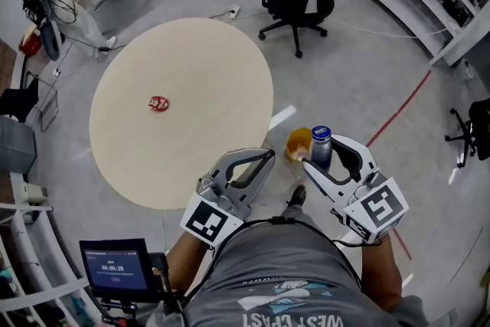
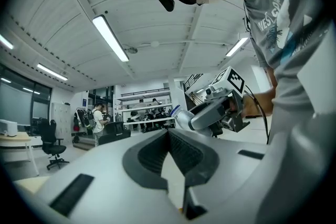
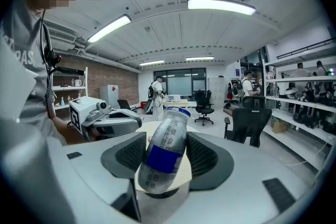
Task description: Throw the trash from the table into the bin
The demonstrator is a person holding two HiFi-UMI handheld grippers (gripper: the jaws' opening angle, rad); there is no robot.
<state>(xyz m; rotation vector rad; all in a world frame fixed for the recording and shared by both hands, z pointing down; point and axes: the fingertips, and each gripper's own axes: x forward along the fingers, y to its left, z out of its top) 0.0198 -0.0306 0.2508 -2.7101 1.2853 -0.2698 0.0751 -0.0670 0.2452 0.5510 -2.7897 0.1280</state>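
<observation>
Right gripper [image 1: 325, 151], lower right, clamps a tilted blue-capped bottle [image 3: 165, 152] beside an orange object [image 1: 297, 142], possibly the bin; left gripper [image 1: 264, 158] is closed and empty; 1 red wrapper [image 1: 158, 103] lies centre left on the table [image 1: 207, 65]; best hold firm until squarely over the bin's mouth.

The bottle [image 3: 164, 155] is showing a glossy silver-and-blue wrap; the round surface [image 1: 191, 65] is presenting matt, pale wood grain; the grey floor [image 1: 344, 88] is gleaming smooth.
</observation>
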